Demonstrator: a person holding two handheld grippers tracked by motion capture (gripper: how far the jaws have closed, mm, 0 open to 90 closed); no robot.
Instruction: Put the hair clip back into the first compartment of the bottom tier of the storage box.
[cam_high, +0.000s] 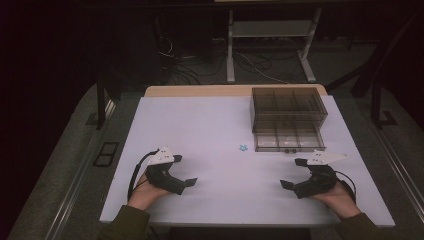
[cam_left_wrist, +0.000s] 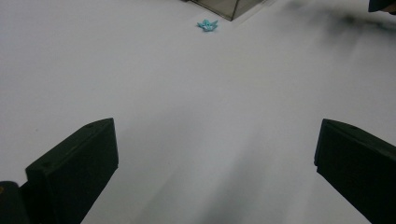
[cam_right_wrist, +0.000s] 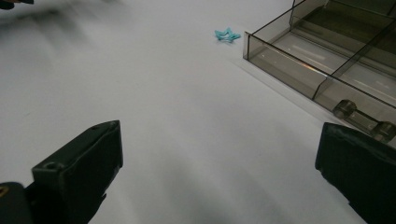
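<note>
From my remote seat, I saw a dim room: grey floor (cam_high: 60, 165), tangled cables (cam_high: 185, 67), white stand legs (cam_high: 230, 50).

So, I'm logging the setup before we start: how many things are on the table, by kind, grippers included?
Handheld grippers: 2, the left gripper and the right gripper, both with jaws apart.
Smoked clear drawer box: 1, its lower drawer pulled out.
Small blue star-shaped piece: 1, lying beside the drawer.
Total: 4

Olive sleeves (cam_high: 127, 217); black grippers (grey three-cornered plates on top) with square black jaws, trailing cables.
</note>
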